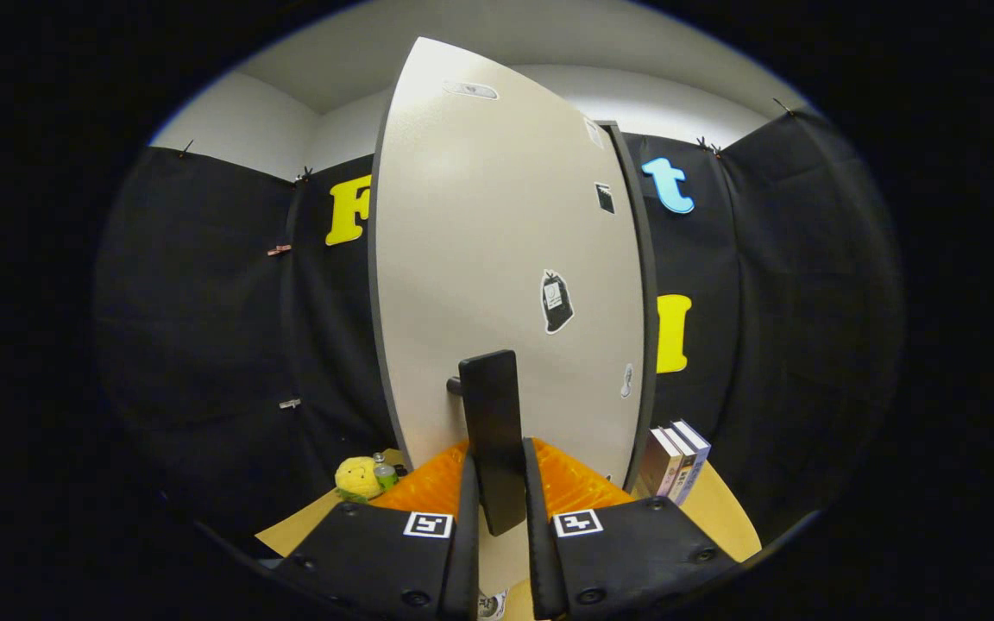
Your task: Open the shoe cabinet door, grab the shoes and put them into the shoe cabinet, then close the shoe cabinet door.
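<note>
Both fingers (464, 509) of the gripper (497, 504) clamp the black handle (492, 431) on the shoe cabinet door (497, 259). Books (675, 459) stand right of the door, a yellow plush toy (357, 477) left. Advice: pull along the hinge arc, grip steady.

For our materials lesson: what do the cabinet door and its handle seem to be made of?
Cabinet door: probably laminated board, matte off-white face with soft glare and a dark edge band. Handle: flat, black, matte, plastic or coated metal; unclear. The gripper is shut on it.
</note>
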Demonstrator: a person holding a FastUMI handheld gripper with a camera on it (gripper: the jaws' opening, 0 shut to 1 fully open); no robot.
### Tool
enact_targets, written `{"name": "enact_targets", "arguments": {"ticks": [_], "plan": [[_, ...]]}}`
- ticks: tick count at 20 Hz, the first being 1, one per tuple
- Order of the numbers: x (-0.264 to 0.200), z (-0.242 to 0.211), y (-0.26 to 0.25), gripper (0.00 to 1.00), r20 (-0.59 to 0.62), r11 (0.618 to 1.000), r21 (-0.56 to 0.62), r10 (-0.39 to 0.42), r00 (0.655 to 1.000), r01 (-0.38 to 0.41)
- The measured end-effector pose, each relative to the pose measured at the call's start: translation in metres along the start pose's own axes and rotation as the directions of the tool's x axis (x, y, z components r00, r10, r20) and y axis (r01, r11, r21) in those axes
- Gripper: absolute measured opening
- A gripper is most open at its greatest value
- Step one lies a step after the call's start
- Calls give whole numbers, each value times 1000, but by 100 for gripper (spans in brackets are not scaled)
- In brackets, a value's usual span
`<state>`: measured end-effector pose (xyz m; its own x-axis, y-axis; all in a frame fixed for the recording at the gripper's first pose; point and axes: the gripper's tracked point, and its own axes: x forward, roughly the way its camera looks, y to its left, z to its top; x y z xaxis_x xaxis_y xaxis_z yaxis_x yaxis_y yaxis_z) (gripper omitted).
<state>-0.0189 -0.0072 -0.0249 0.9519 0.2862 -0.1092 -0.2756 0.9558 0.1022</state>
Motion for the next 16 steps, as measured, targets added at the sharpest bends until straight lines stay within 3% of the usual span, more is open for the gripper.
{"name": "enact_targets", "arguments": {"ticks": [5, 10, 16], "plan": [[-42, 1, -40, 27, -6, 992, 12, -129, 992, 129], [-92, 18, -66, 26, 65, 966, -40, -254, 965, 257], [-110, 7, -73, 26, 49, 968, -39, -244, 968, 246]]}}
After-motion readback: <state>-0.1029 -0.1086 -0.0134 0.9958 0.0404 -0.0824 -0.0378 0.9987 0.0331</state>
